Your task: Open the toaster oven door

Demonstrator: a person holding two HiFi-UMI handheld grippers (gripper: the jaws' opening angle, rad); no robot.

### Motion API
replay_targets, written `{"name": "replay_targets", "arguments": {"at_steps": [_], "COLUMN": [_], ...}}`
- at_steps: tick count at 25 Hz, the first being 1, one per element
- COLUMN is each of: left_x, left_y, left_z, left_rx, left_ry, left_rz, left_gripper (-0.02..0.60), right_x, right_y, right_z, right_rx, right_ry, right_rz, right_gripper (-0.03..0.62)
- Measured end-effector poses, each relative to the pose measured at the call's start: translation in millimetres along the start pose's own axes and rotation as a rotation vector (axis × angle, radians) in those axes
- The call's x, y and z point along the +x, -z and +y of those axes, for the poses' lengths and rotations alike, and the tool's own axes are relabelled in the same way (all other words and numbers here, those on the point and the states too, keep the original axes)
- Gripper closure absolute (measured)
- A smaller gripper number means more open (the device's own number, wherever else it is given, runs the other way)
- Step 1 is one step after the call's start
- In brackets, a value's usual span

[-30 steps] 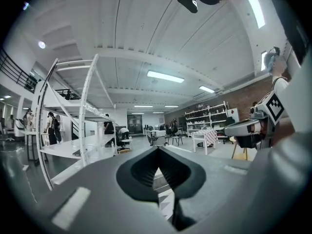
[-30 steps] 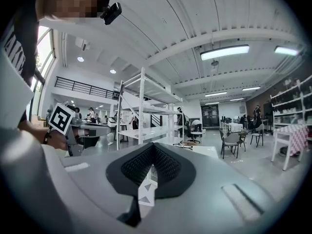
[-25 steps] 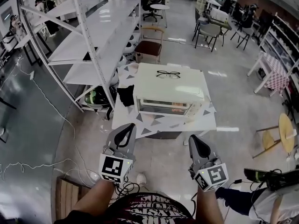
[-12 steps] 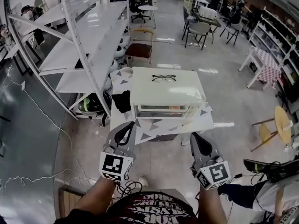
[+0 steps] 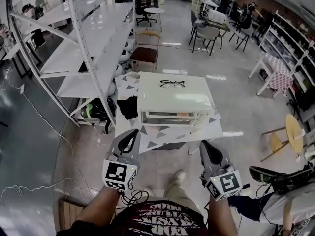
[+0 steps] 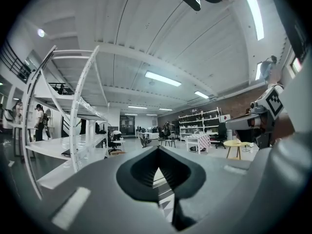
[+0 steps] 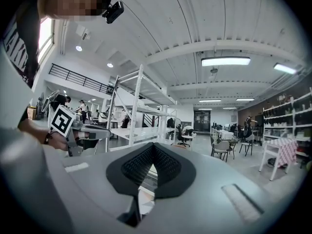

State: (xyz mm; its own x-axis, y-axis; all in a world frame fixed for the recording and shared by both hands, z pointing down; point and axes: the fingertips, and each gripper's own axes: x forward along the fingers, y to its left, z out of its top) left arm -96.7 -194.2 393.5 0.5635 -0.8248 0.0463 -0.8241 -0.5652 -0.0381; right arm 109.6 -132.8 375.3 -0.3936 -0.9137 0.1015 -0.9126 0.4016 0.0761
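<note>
Head view looks steeply down; gripper views face level, sharing shelving [image 5: 98,48].

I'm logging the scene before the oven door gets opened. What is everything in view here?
toaster oven: one, cream, on the table, door shut
glasses: one pair, black-framed, on top of the oven
table: one, white cover with grey triangles, ahead of both grippers
cloth: one, black, at the table's left edge beside the oven
shelving rack: one, white, left of the table
chair: one, wooden frame with a dark red seat, beyond the table
round stool: one, yellow top, far right
left gripper: one, grey, jaws together, empty, short of the table
right gripper: one, grey, jaws together, empty, short of the table
</note>
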Motion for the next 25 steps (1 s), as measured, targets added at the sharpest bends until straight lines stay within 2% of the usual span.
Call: {"name": "replay_targets", "arguments": {"at_steps": [14,25], "left_x": [14,61], "left_y": [17,27], "left_z": [8,18], "left_rx": [0.021,0.013], "left_ry": [-0.048,-0.077], "left_rz": [0.06,0.099], "left_gripper": [0.58,0.58], "right_x": [32,83], "right_y": [7,9], "right_z": [-11,-45], "right_rx": [0.031,0.04], "right_ry": [-0.069,-0.127], "right_rz": [-0.017,-0.013], "right_gripper": [0.568,0.568]}}
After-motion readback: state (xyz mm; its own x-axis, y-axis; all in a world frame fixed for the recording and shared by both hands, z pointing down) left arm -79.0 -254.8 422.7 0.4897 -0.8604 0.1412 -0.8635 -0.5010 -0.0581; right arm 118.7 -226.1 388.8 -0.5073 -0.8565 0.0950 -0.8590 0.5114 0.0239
